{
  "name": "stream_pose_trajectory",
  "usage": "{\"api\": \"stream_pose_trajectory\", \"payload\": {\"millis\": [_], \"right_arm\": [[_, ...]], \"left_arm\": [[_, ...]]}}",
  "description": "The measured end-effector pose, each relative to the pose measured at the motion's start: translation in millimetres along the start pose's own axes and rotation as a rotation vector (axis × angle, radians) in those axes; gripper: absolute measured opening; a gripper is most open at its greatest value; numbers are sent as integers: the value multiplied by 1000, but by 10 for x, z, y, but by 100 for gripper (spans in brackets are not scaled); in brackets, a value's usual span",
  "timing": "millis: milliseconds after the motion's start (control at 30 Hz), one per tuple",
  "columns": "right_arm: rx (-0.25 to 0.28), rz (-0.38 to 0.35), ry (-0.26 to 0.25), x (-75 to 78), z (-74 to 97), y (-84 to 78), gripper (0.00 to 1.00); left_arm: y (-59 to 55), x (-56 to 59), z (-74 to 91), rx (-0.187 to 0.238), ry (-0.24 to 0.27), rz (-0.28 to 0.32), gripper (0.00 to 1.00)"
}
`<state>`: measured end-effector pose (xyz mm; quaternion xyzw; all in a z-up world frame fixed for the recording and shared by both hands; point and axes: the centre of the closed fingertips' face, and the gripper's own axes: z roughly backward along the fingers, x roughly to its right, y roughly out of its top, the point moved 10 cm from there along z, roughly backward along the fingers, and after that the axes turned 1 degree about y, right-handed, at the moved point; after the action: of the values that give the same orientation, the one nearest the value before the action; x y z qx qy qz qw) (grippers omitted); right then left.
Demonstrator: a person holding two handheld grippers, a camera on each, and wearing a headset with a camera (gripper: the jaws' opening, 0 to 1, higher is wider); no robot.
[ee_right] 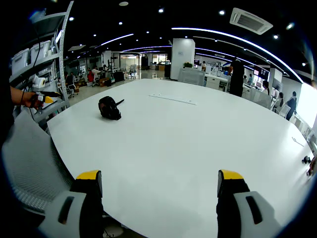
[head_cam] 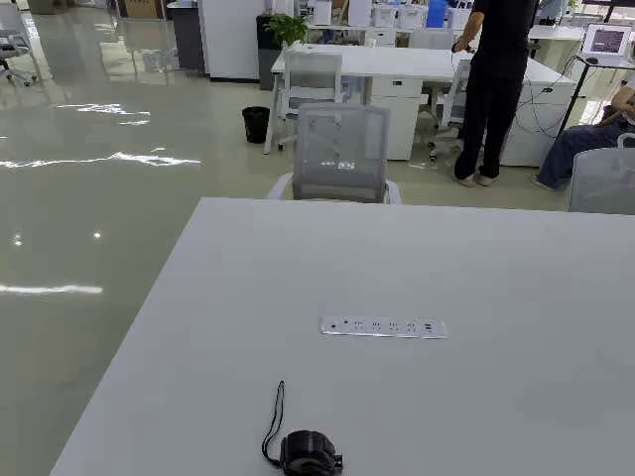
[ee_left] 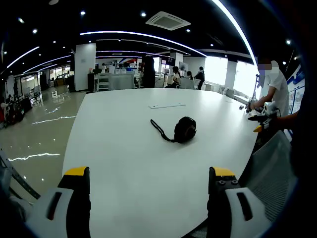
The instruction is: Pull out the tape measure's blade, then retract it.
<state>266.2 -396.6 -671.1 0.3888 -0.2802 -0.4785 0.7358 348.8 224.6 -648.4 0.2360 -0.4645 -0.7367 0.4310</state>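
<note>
A black tape measure [head_cam: 311, 453] with a black wrist strap [head_cam: 273, 416] lies on the white table [head_cam: 417, 268], close to its near edge. Its blade is not out. In the left gripper view the tape measure [ee_left: 185, 129] rests well ahead of my left gripper [ee_left: 149, 173], which is open and holds nothing. In the right gripper view the tape measure [ee_right: 109, 107] sits far off to the upper left of my right gripper [ee_right: 160, 176], also open and bare. Each gripper hangs near the table's edge. The right gripper [ee_left: 262, 119] appears small at the right of the left gripper view.
A flush power strip [head_cam: 383, 327] is set into the table beyond the tape measure. A grey mesh chair [head_cam: 342, 154] stands at the far side. A mesh chair back [ee_right: 29, 158] is close to me. A person [head_cam: 496, 89] stands by distant desks.
</note>
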Motion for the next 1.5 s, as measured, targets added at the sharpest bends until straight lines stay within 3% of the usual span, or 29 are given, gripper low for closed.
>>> {"api": "stream_pose_trajectory", "payload": {"millis": [333,933,1500], "right_arm": [[-13,-2,12,0,16,-22,98],[-33,18,29,-51,-11,-22,98],[-47,21,32,-35,-15,-29,100]], "left_arm": [[-95,-5,-30,-12,-10,14,99],[-146,-55,-26,-19,-16,11,99],[-91,2,-12,-36,-21,4,99]]}}
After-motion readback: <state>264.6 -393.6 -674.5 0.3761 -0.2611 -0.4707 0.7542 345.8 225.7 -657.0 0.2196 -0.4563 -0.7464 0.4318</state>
